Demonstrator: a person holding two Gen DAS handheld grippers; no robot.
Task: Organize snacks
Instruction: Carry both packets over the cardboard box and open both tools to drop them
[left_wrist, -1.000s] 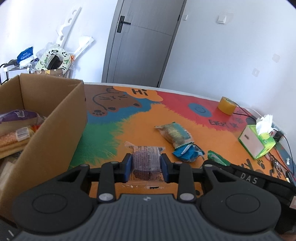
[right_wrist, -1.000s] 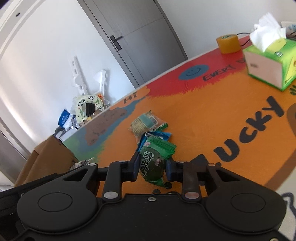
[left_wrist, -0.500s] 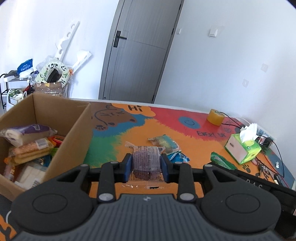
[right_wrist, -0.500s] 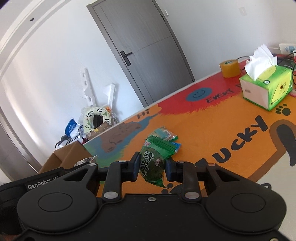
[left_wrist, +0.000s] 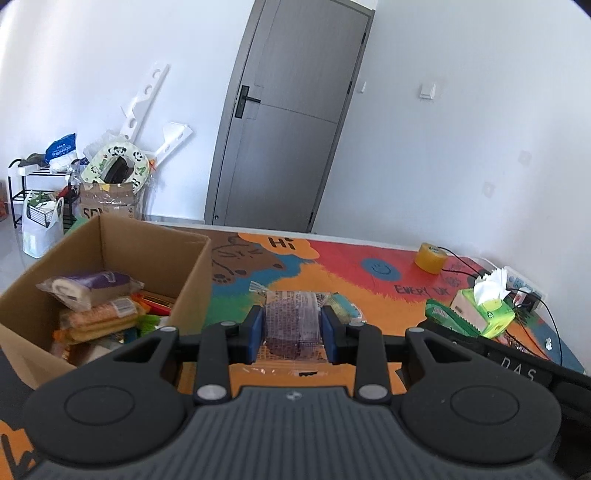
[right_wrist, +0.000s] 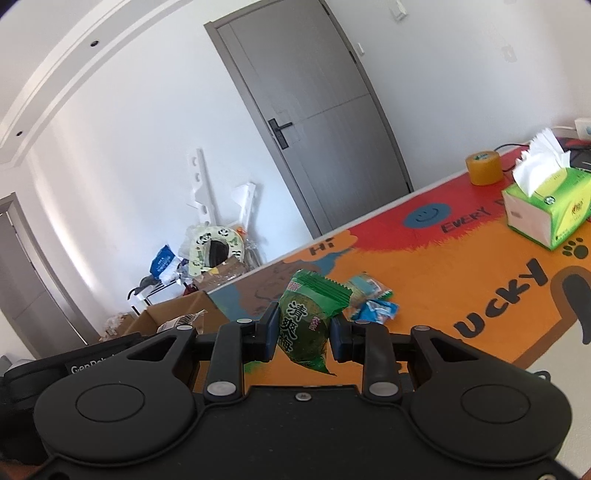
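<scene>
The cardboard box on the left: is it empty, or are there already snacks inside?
Not empty. The open cardboard box already holds several wrapped snack packets piled inside.

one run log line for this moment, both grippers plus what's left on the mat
left gripper: shut on dark snack pack | right gripper: shut on green plum pack | cardboard box: part filled | mat: two packs left

The things lie on a colourful play mat (right_wrist: 461, 266) with orange, red, green and blue areas, a "Hi" bubble and black letters. On it, at the left, stands an open cardboard box (left_wrist: 192, 280). Near the middle lie two small snack packets, a pale one (right_wrist: 365, 290) and a blue one (right_wrist: 376, 310), touching each other. At the far right stand a green tissue box (right_wrist: 550, 210) and a yellow tape roll (right_wrist: 484, 168).
</scene>
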